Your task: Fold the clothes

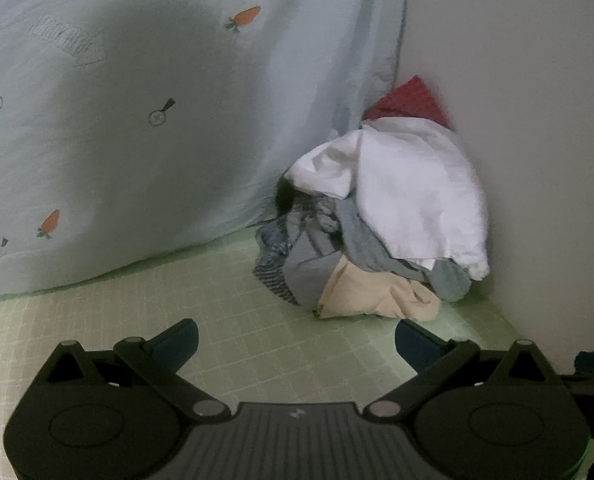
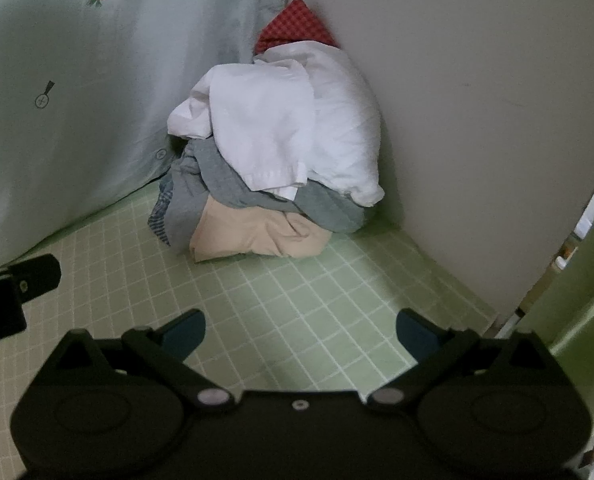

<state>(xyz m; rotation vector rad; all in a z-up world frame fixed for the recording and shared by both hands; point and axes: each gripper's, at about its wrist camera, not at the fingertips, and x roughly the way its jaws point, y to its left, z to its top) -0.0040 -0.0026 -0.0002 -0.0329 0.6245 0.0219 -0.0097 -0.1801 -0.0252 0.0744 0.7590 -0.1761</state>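
**Open green checked sheet in front, laundry heap wedged in the corner**

Bare pale-green checked bed sheet [image 2: 297, 300] between the wide-open right gripper [image 2: 300, 334] and the crumpled heap of white, grey and beige clothes [image 2: 281, 160]; same free stretch ahead of the spread left gripper [image 1: 297, 344]. Hemmed in on the left by a big light-blue carrot-print pillow [image 1: 137, 120] leaning against the heap, on the right and behind by a plain off-white wall [image 2: 477, 120]. Red checked cloth [image 2: 293, 26] jammed behind the heap.
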